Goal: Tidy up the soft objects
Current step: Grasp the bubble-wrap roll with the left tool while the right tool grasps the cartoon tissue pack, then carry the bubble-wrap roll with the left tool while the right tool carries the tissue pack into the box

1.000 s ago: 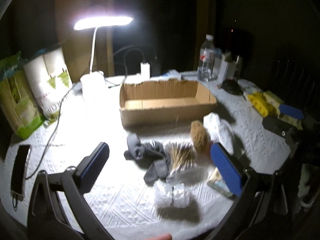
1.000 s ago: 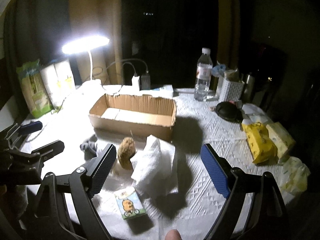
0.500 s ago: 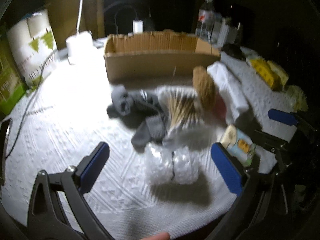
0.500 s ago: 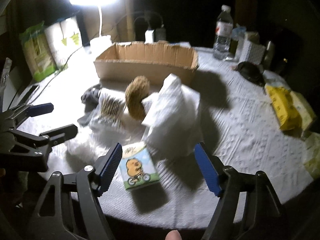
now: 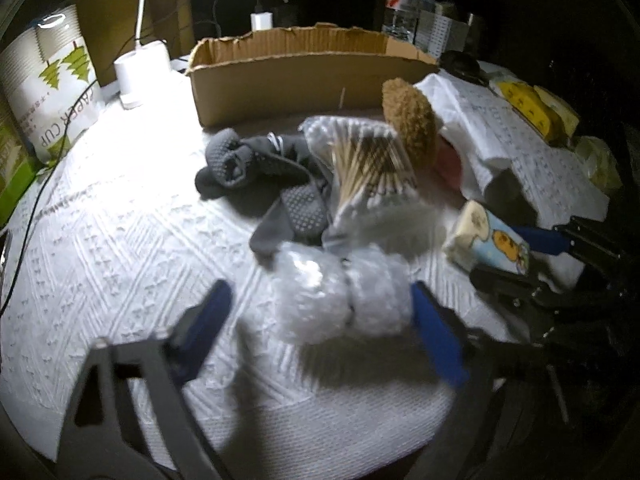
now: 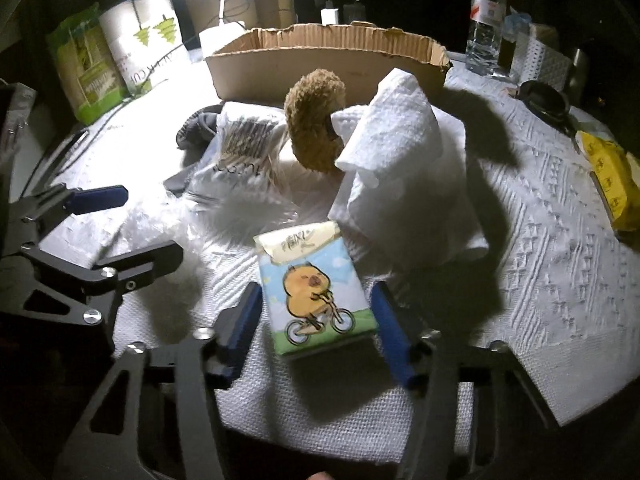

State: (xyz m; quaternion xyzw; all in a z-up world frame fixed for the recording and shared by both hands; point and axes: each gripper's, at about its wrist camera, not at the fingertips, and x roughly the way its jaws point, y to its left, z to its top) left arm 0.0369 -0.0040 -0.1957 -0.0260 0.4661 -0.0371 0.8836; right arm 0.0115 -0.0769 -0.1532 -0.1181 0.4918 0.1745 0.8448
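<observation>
While both sets of jaws are closing with nothing clamped yet, right gripper (image 6: 316, 320) straddles the tissue pack (image 6: 314, 286) and left gripper (image 5: 320, 320) the bubble-wrap roll (image 5: 340, 292), both near-side of the cardboard box (image 5: 304, 76); squeeze gently, centred.

Both wrist cams look steeply down, close over the worktop (image 5: 120, 240). Left cam sits left of the pile, right cam right. Shared: cardboard box (image 5: 304, 76) (image 6: 320, 60), brown sponge (image 5: 412, 120) (image 6: 316, 120), tissue pack (image 5: 488, 244) (image 6: 316, 292).
</observation>
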